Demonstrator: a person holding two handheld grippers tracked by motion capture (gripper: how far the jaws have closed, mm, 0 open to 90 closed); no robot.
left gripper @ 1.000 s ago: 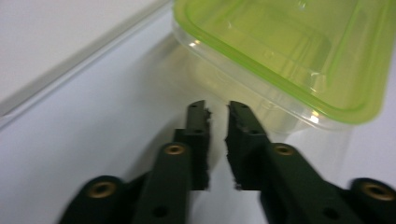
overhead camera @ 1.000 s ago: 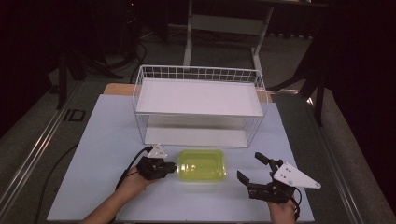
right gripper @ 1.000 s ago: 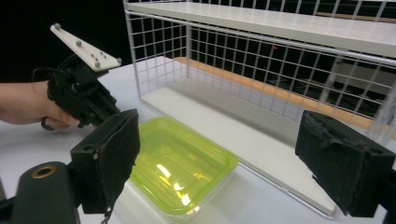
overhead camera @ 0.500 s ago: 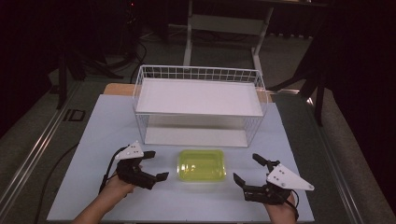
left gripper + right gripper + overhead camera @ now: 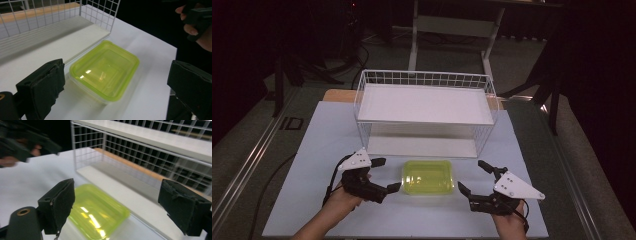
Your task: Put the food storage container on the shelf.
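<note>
A translucent yellow-green lidded container (image 5: 428,177) lies flat on the white table, just in front of a wire rack. My left gripper (image 5: 386,175) sits at its left end, jaws open and apart from it. In the left gripper view the container (image 5: 105,70) lies ahead between the two black pads (image 5: 42,87). My right gripper (image 5: 473,177) stands open at the container's right end, not touching it. In the right gripper view the container (image 5: 97,212) shows low between the wide-spread pads (image 5: 185,205).
A white wire rack (image 5: 424,107) with a white upper shelf and a lower board stands behind the container. The white table mat (image 5: 327,145) has free room on both sides. Dark floor and stand legs surround the table.
My left gripper drew back left from the container's edge and opened, then came in again towards it. The right gripper has barely shifted. The container has stayed put.
</note>
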